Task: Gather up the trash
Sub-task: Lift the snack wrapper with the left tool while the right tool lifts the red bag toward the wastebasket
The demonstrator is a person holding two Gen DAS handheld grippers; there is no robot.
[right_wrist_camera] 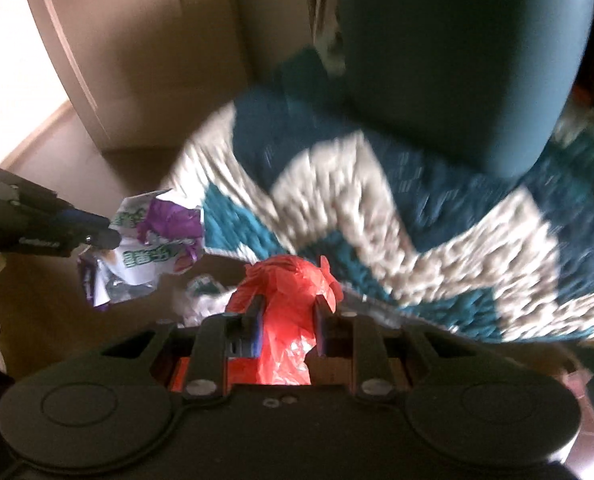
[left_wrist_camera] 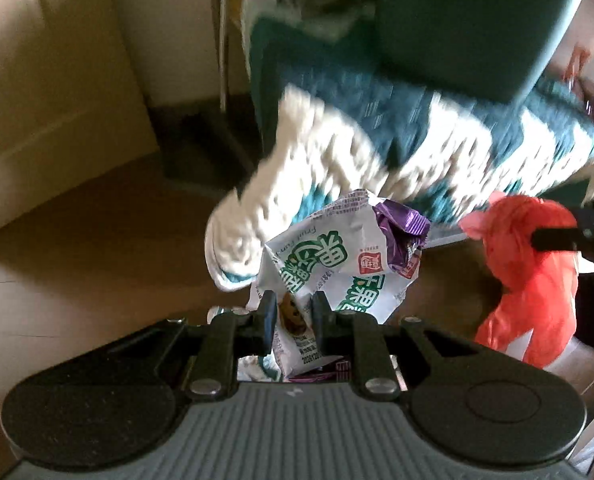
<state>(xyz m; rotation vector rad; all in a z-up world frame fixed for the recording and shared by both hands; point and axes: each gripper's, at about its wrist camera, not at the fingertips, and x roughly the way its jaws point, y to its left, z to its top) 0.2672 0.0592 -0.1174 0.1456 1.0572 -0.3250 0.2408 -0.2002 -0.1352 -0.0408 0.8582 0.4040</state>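
Note:
My left gripper point(left_wrist_camera: 293, 307) is shut on a bunch of crumpled snack wrappers point(left_wrist_camera: 337, 256), white with green print and a purple one, held in the air. The bunch also shows at the left of the right wrist view point(right_wrist_camera: 153, 248), with the left gripper point(right_wrist_camera: 97, 236) beside it. My right gripper point(right_wrist_camera: 287, 306) is shut on a red plastic bag point(right_wrist_camera: 285, 296) that hangs down between the fingers. The red bag also shows at the right of the left wrist view point(left_wrist_camera: 529, 276), pinched by the right gripper point(left_wrist_camera: 553, 236).
A teal and white knitted blanket point(right_wrist_camera: 377, 208) lies over a dark teal seat point(right_wrist_camera: 457, 60) ahead; it also shows in the left wrist view point(left_wrist_camera: 337, 152). A beige cabinet point(left_wrist_camera: 37, 100) stands at the left. The floor point(left_wrist_camera: 77, 260) is brown wood.

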